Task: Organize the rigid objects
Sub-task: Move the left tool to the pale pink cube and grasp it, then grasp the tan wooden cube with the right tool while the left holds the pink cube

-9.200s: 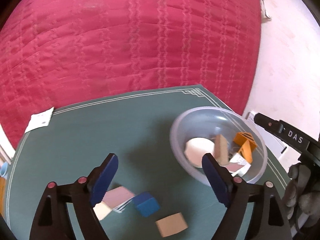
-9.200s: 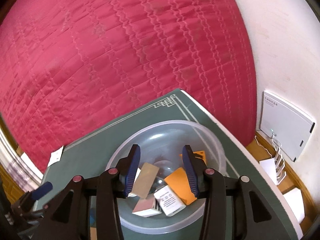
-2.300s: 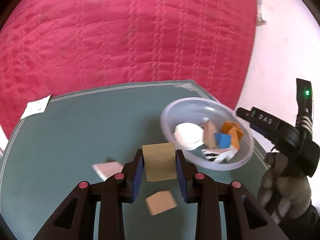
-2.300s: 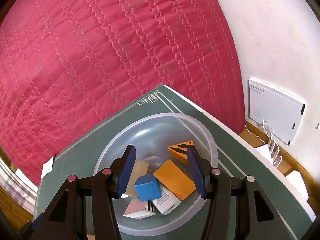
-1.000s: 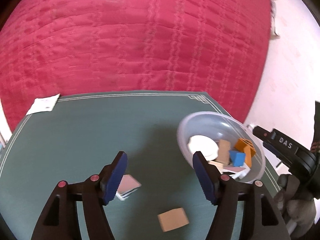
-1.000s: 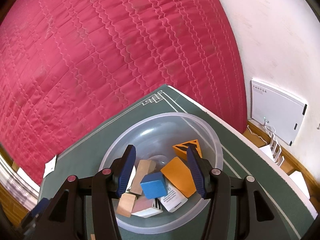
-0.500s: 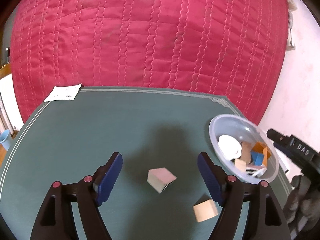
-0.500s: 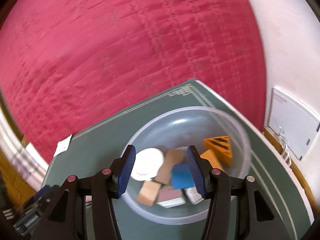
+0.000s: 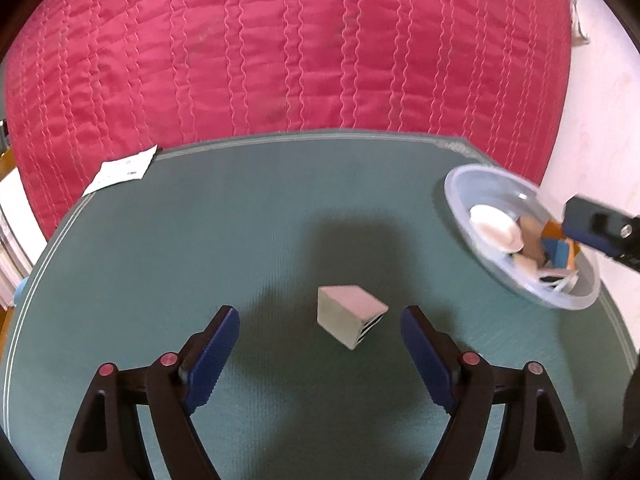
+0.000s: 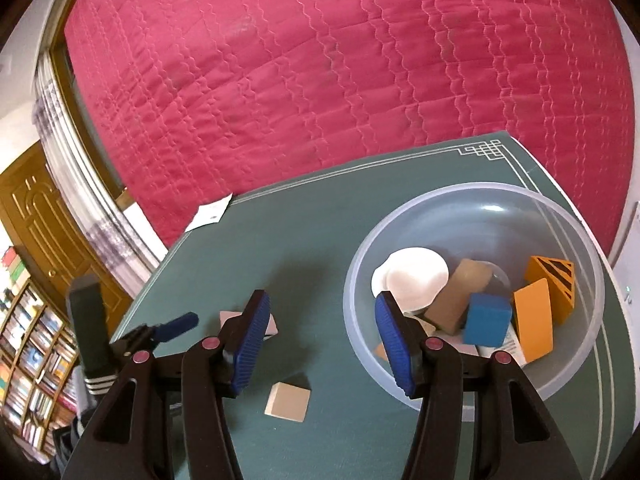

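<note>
Most blocks already sit in the clear bowl (image 10: 476,216) on the green worktop (image 9: 240,220), while a pink-topped box (image 9: 350,320) and a tan block (image 10: 288,402) remain outside, both the left claw (image 9: 320,348) and right claw (image 10: 322,344) spread wide, empty.

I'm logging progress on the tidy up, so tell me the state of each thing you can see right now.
Left claw: open, empty, aimed at the pink box.
Right claw: open, empty.
Pink box: loose on the green mat, tilted.
Wooden block: loose on the mat, outside the bowl.
Clear bowl: upright, holding several pieces.
Blue cube: in the bowl.
Paper slip: flat at the mat's far corner.
</note>
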Demonstrator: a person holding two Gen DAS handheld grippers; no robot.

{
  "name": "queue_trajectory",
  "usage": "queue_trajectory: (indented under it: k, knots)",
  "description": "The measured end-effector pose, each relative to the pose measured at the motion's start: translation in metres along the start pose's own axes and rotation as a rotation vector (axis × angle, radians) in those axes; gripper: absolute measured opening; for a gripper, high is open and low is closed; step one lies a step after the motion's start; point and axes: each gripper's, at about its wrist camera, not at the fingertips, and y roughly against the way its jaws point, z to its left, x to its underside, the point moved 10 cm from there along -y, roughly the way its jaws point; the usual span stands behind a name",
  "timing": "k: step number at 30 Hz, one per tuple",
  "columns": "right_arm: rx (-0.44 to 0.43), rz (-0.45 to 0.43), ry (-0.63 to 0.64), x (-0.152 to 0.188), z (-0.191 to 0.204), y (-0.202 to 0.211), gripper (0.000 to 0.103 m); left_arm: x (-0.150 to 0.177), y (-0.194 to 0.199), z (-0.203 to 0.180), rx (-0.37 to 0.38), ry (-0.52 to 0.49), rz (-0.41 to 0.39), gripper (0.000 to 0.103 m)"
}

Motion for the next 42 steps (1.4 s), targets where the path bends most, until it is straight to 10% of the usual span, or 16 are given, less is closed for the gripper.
queue_trajectory:
  k: [8,16,21,42]
  knots:
    - [-0.021,0.022,0.012,0.004,0.005,-0.006,0.056,0.004,-0.017,-0.006,0.003,-0.040,0.056,0.080]
    - [-0.181,0.095,0.061,0.021,0.031,-0.011,0.056,0.007,-0.026,-0.013,0.072,-0.044,0.099,0.040]
    - [-0.252,0.174,0.195,0.047,0.060,-0.017,0.056,0.005,-0.020,-0.012,0.070,-0.034,0.072,0.039]
    - [-0.094,0.289,0.467,0.095,0.059,-0.046,0.057,-0.002,0.008,0.023,-0.039,0.021,-0.006,0.039]
